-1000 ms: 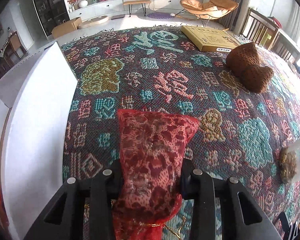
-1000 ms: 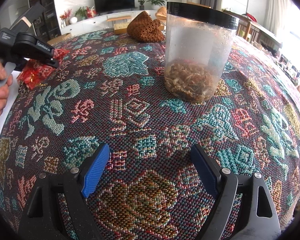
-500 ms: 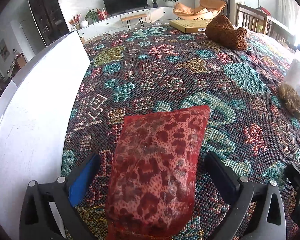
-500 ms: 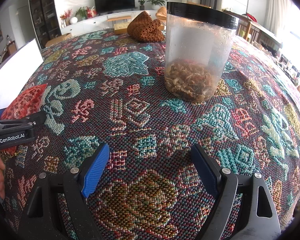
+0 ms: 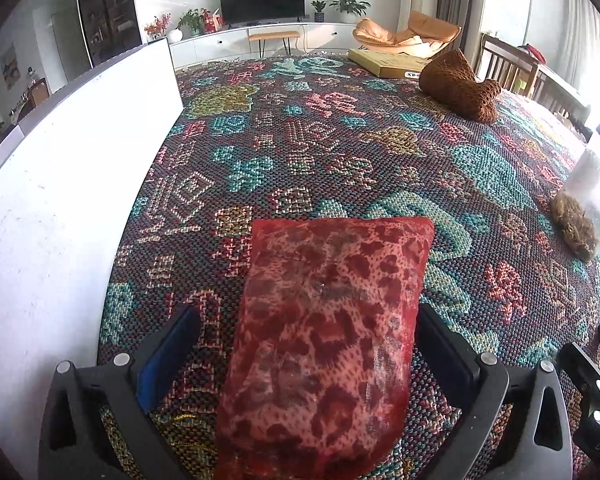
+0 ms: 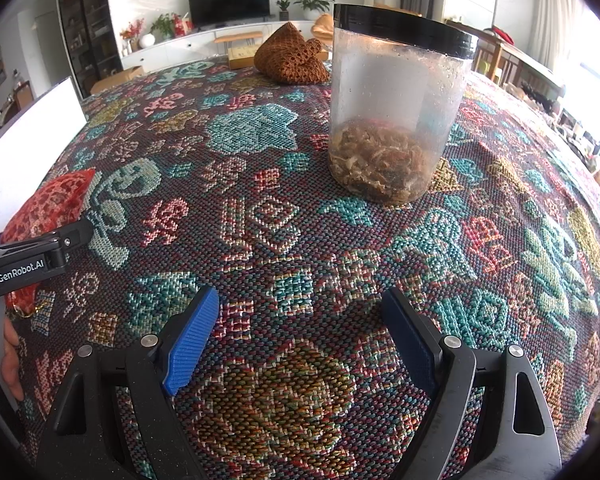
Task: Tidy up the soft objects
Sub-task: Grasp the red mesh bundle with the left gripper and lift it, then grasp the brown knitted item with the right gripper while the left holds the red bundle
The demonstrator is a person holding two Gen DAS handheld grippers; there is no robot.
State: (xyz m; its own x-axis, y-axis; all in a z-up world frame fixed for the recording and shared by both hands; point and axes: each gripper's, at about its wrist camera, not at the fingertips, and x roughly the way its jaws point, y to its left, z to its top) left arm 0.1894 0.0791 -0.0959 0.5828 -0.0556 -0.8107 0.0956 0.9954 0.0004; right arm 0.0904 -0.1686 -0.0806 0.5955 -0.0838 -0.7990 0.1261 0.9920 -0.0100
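The red pouch is seen lying flat on the patterned cloth, directly between the two fingers of the left gripper. The jaws are spread wide. A clear strip of cloth is visible between the blue pad on the left finger and the pouch's near edge, so no contact is made on that side. On the other side the dark finger is seen just beside the pouch's edge; whether it touches cannot be told. The pouch is not pinched. Its far end reaches well past the fingertips, and its near end runs out under the bottom of the left wrist view.

A white board is seen along the left of the cloth, near the pouch. From the right wrist view the same pouch is seen at the far left, partly covered by the left gripper's black body, with fingers of the person's hand showing at the edge.

The right gripper is held with its jaws spread over bare cloth, nothing between them. Beyond it a clear plastic jar with a black lid is standing upright, brown dried matter in its bottom. A brown knitted item is lying further back, well apart from the pouch, beside a flat cardboard box.
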